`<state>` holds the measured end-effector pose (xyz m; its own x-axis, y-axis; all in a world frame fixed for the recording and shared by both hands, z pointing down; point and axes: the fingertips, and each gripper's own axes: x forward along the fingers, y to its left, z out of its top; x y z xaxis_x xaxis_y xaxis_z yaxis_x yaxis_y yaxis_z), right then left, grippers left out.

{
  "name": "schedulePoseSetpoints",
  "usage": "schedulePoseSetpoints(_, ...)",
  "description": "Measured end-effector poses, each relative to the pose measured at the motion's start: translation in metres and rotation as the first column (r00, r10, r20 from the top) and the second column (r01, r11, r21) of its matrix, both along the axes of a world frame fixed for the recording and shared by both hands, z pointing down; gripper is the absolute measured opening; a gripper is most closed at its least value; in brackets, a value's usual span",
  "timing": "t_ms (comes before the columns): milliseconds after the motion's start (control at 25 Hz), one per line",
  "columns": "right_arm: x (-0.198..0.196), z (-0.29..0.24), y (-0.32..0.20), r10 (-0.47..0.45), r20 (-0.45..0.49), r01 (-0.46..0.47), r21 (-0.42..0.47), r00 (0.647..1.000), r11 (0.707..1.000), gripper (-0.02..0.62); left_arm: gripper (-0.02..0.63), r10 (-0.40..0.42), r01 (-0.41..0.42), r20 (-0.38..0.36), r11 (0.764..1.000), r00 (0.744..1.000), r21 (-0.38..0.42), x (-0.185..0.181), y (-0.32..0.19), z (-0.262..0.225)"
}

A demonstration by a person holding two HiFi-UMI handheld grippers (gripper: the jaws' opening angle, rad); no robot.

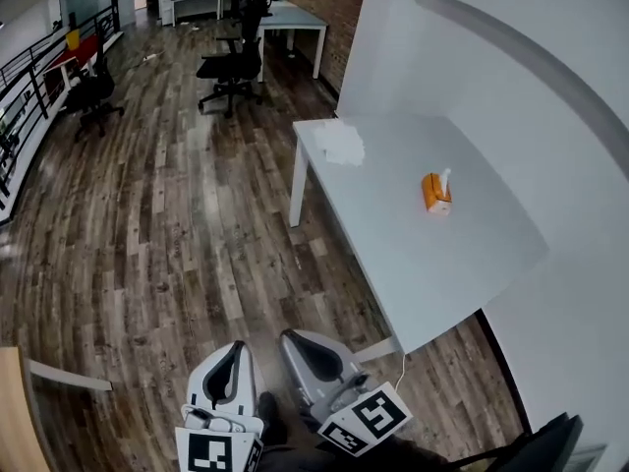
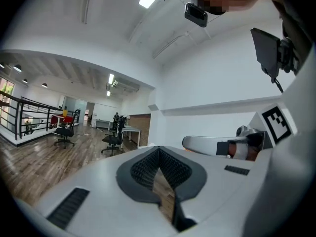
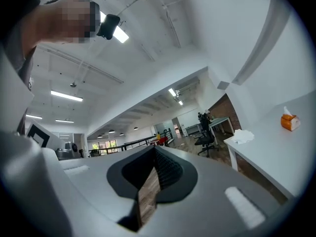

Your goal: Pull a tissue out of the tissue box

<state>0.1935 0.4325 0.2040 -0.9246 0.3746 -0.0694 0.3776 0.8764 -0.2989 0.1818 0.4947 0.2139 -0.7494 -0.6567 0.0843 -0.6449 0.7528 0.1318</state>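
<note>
Held low, level, side by side near the counter's (image 1: 462,264) near corner: left gripper (image 1: 234,354), right gripper (image 1: 293,342), jaws of both pressed together on nothing. Well ahead on that white counter, orange tissue box (image 1: 435,194), a tissue (image 1: 445,176) poking from its top.

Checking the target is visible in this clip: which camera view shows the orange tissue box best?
The head view: the tissue box sits whole on the white table, a tissue poking up. The right gripper view catches it small near the frame's edge; the left gripper view does not show it.
</note>
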Motion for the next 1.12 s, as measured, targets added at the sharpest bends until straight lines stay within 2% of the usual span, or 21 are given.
schedulePoseSetpoints(240,-0.073,-0.015,0.023,0.029,-0.013,-0.028,0.053,0.999,0.998,0.002,0.0,0.036,-0.034,-0.027,0.998,0.999,0.055,-0.055,0.024,-0.007)
schedulePoseSetpoints(480,-0.109,-0.029,0.025,0.081,-0.01,-0.08,0.103,0.997,0.991,0.002,0.0,0.07,-0.066,-0.035,0.992,0.997,0.108,-0.103,0.036,-0.014)
schedulePoseSetpoints(920,-0.147,-0.044,-0.025,0.171,0.039,-0.175,0.15,0.985,0.973,0.002,0.0,0.126,-0.125,-0.002,0.986,0.992,0.113,-0.155,-0.005,-0.02)
schedulePoseSetpoints(1120,-0.176,-0.031,-0.062,0.205,0.049,-0.21,0.139,0.977,0.968,0.002,0.0,0.143,-0.142,-0.014,0.987,0.99,0.08,-0.19,-0.039,-0.004)
